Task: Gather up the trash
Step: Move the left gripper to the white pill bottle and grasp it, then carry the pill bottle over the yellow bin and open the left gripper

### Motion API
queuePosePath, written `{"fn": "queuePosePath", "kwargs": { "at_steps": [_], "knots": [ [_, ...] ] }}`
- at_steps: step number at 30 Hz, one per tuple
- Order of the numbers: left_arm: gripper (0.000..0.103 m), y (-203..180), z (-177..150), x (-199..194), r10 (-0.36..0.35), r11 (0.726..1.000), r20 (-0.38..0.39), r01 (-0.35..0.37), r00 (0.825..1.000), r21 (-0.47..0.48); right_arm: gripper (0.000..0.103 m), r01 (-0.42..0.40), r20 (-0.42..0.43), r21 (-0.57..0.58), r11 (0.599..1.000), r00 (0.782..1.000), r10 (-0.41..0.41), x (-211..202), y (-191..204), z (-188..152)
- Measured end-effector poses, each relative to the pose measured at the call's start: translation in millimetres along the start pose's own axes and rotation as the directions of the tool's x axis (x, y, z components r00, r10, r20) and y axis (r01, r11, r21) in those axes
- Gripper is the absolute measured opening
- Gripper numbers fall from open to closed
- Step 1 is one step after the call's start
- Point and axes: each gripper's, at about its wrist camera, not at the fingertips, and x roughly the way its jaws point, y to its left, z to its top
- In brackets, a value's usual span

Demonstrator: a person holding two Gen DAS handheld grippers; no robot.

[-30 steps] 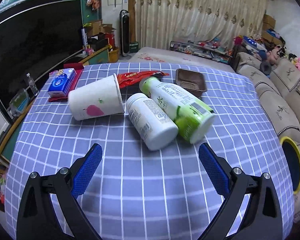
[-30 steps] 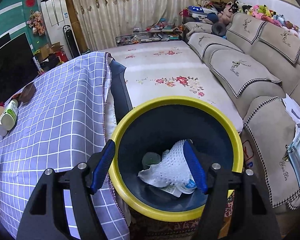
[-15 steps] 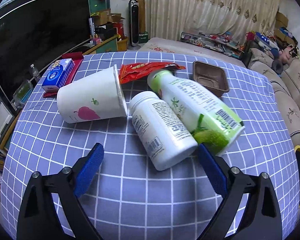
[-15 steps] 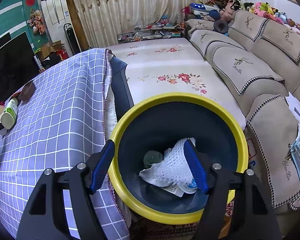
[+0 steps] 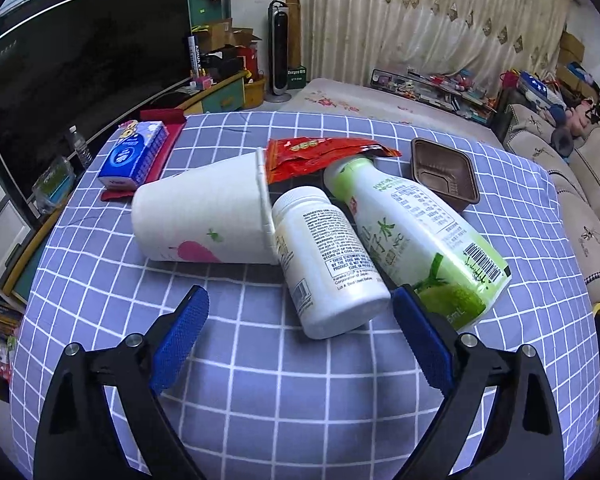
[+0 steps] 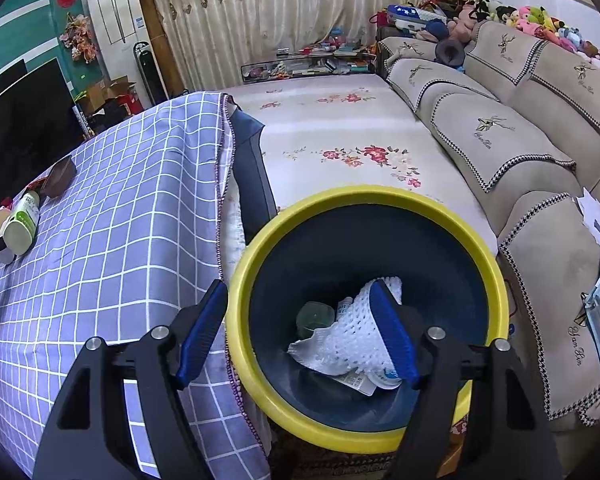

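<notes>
Your work surface is the table under the lilac cloth with a white grid [image 5: 260, 380], and just off its edge stands the round dark-blue bin with a yellow rim [image 6: 480, 248], on the floor between table and beige sofa [image 6: 500, 128]. Your right gripper [image 6: 300, 326] hangs over that bin with its blue-padded jaws spread and nothing between them; below it, inside the bin, lie a white foam net sleeve [image 6: 340, 344], a small clear cup [image 6: 314, 318] and some printed paper scraps.

The trash left to collect sits in a cluster on the table. Largest is the white paper cup with a pink fruit print [image 5: 204, 220], lying on its side with its rim against the white pill bottle with a printed label [image 5: 324, 260]. That bottle lies touching the green-and-white plastic drink bottle [image 5: 416, 240], also on its side. Behind them lie a red foil snack wrapper [image 5: 324, 152] and an upright brown plastic tray [image 5: 444, 176]. A blue tissue pack [image 5: 134, 152] rests on a red flat case at the far left.

Your left gripper [image 5: 296, 316] is released, jaws wide; the pill bottle's base lies just ahead, between the pads, untouched.
</notes>
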Motion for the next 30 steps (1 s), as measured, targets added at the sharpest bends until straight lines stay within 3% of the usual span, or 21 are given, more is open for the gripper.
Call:
{"fn": "queuePosePath", "kwargs": {
  "at_steps": [13, 19, 21, 30],
  "knots": [
    [0.092, -6.4, 11.9, 27.7, 0.029, 0.999, -0.051, -0.03, 0.998, -0.017, 0.07, -0.003, -0.007, -0.011, 1.0, 1.0, 0.003, -1.6, 6.9, -0.9],
    [0.062, -5.5, 11.4, 38.9, 0.012, 1.0, -0.057, -0.012, 0.998, -0.013, 0.07, -0.006, -0.013, -0.011, 1.0, 1.0, 0.006, 1.3, 5.6, -1.6],
    [0.047, -5.8, 11.7, 38.1, 0.007, 1.0, -0.047, -0.007, 0.999, -0.007, 0.07, -0.009, -0.012, -0.011, 1.0, 1.0, 0.009, 1.4, 5.9, -1.8],
    [0.047, -2.8, -12.4, -7.5, -0.072, 0.996, 0.023, 0.071, 0.997, 0.048, 0.07, -0.019, -0.007, -0.013, 1.0, 1.0, 0.018, -1.6, 7.6, -6.6]
  ]
}}
